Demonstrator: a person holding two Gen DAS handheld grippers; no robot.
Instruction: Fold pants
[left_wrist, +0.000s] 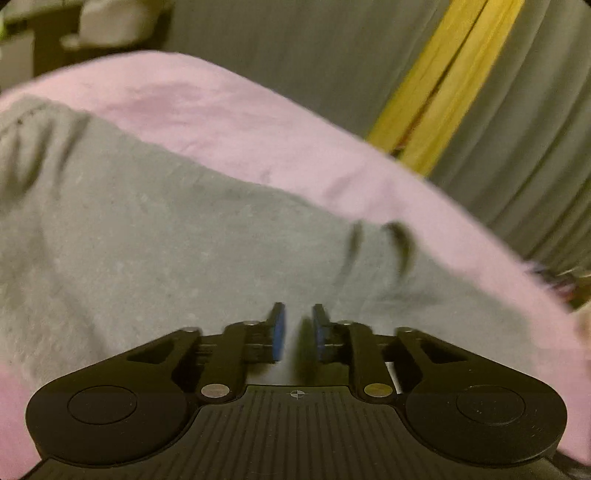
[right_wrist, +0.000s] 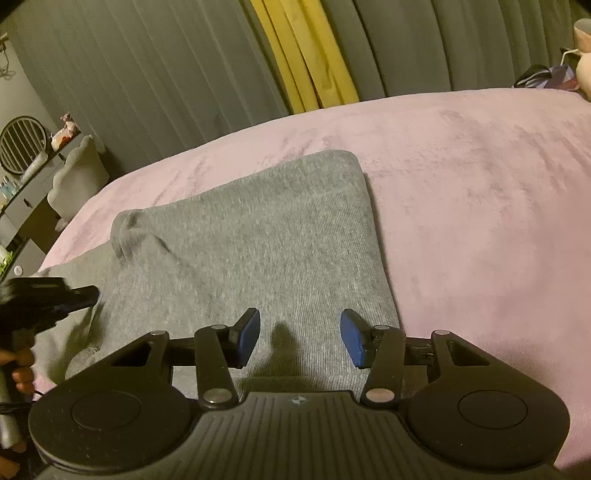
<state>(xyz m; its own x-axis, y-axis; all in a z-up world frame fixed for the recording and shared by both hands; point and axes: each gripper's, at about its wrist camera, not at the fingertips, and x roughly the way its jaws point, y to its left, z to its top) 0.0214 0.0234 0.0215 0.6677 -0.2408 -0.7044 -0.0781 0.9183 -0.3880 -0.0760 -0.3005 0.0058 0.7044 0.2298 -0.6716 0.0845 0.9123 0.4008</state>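
The grey pants (right_wrist: 258, 240) lie folded on a pink bed cover (right_wrist: 461, 184), with a neat far corner and a rumpled bump at their left. My right gripper (right_wrist: 300, 338) hovers open over the near part of the pants, nothing between its blue pads. My left gripper (right_wrist: 85, 295) reaches in from the left edge, held by a hand (right_wrist: 18, 365), over the pants' left side. In the left wrist view, the left gripper (left_wrist: 298, 328) stands low over the grey pants (left_wrist: 147, 240) with a narrow gap between its pads and no cloth pinched; this view is blurred.
Grey curtains (right_wrist: 147, 74) with a yellow strip (right_wrist: 310, 55) hang behind the bed. A dresser with a round mirror (right_wrist: 22, 140) and a pale chair (right_wrist: 77, 177) stand at the far left. Soft toys and dark items (right_wrist: 546, 77) sit at the bed's far right.
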